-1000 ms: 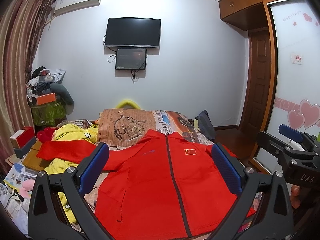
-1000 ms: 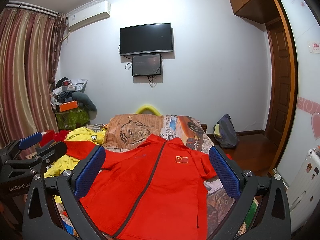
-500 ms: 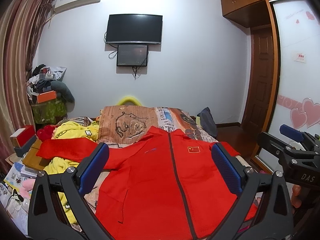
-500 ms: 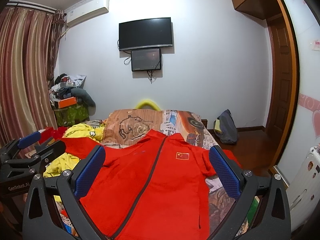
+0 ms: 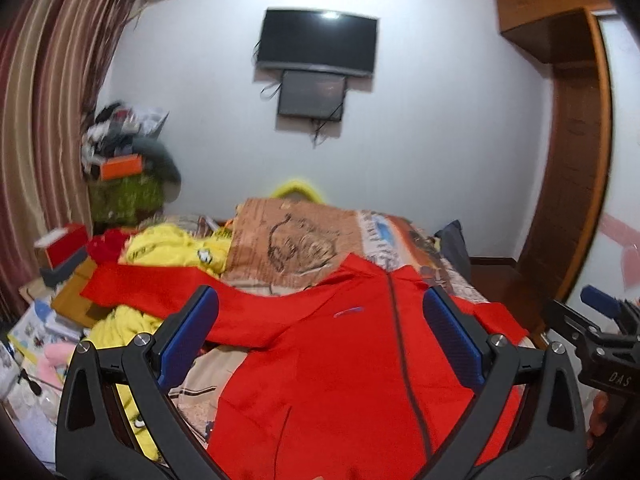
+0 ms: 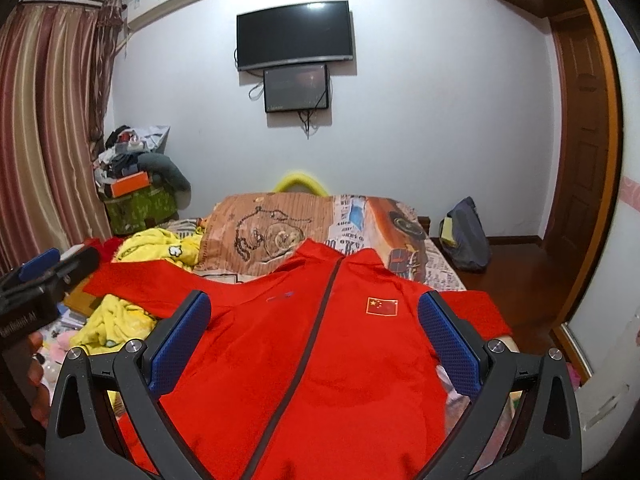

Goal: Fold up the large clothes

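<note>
A red zip-up jacket with a small flag patch lies flat, front up, on the bed. It also shows in the right wrist view. Its left sleeve stretches out to the left over yellow cloth. My left gripper is open and empty, hovering above the jacket's left half. My right gripper is open and empty above the jacket's chest. The right gripper shows at the right edge of the left wrist view, and the left gripper at the left edge of the right wrist view.
A patterned bedspread covers the bed. Yellow clothing and clutter lie to the left. A pile of boxes and clothes stands by the curtain. A dark bag sits on the wooden floor to the right, near a wooden door.
Both grippers have tilted down and moved closer to the jacket. The left wrist view has swung to the left. Both stay open and the jacket has not moved.
</note>
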### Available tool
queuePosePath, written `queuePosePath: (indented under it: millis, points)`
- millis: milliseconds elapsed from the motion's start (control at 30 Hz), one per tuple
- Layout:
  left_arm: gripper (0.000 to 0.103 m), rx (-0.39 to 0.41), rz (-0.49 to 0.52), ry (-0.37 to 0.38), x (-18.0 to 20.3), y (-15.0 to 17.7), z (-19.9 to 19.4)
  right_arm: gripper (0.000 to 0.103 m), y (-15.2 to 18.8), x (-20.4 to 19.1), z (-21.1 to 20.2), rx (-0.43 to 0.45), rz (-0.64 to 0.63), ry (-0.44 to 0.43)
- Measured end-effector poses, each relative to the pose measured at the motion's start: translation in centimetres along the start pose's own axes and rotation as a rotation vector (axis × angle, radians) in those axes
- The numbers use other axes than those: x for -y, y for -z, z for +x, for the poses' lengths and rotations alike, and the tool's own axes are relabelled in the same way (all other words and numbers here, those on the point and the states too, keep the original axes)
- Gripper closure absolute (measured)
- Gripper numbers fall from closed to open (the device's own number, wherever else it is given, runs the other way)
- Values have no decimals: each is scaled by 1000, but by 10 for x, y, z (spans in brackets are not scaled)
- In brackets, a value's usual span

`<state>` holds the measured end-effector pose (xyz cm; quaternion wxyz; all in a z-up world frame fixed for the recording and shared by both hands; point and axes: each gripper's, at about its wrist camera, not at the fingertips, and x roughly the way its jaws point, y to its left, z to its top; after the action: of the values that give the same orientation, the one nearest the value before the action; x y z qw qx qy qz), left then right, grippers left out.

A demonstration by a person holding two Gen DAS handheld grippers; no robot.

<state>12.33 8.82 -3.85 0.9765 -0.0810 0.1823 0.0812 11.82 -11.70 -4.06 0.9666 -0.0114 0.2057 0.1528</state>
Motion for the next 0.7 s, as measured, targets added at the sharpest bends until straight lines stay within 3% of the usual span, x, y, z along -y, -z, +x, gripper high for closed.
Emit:
queuePosePath:
  millis: [333,700]
  points:
    - [0,-186,-105,-127,-100,6,131,0,-10,9,89,-110,-32,0]
    - [0,-438,-262,-187,-231,51,237,0,19,34,181,-410,-43,-15]
